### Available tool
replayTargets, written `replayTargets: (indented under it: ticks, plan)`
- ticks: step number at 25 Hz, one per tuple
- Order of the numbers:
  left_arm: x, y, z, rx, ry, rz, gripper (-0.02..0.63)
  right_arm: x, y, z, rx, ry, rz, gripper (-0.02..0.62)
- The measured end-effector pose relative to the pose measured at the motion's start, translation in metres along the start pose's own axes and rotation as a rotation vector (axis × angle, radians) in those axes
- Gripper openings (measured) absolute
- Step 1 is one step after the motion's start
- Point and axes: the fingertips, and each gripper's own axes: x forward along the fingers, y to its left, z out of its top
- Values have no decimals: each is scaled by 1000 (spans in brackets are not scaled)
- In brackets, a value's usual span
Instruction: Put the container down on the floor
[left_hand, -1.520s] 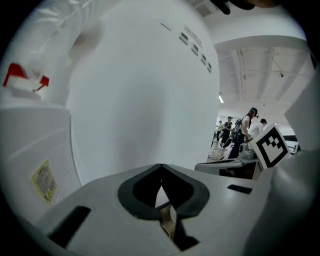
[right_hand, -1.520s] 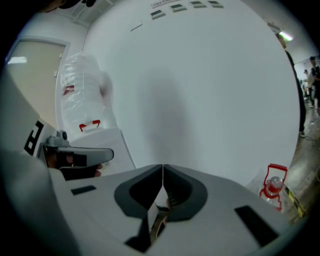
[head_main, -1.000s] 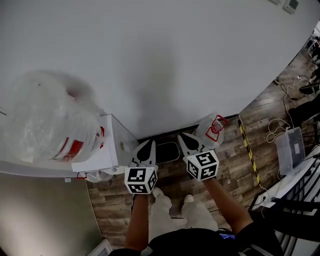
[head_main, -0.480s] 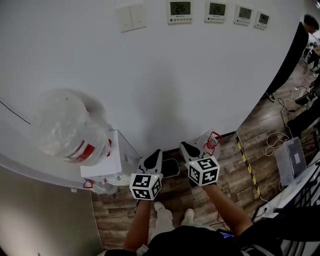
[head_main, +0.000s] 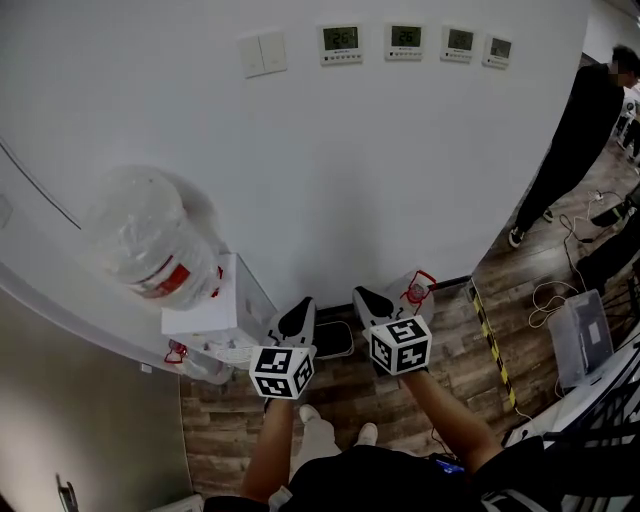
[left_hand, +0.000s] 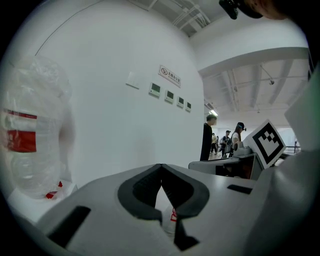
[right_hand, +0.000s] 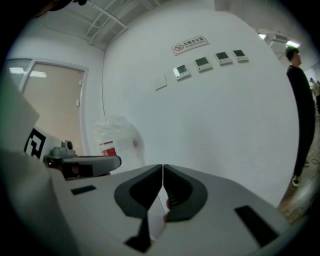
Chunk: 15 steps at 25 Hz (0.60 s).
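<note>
Risen, left hand-held gripper (head_main: 299, 308) shut, right (head_main: 361, 296) shut

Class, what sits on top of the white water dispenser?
A large clear water bottle with a red label stands on the dispenser. How it joins the dispenser is covered by the bottle itself.

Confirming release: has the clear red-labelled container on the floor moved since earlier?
No. The clear red-labelled container stays against the white wall, left of the yellow-black floor tape.

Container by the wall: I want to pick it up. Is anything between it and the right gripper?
Nothing visible. The container sits on the wooden floor just beyond the shut right gripper.
</note>
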Motion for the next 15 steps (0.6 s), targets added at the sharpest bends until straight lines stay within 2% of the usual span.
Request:
replayTargets:
  ticks: [7,15]
  plan:
    - [-29,-24,-3,-7,-11,35,17,-35,5,2,-13,-14,20,32]
    - [-45,-49,11,43,-29,5,17,-59,19,14,-19,-52,29,32]
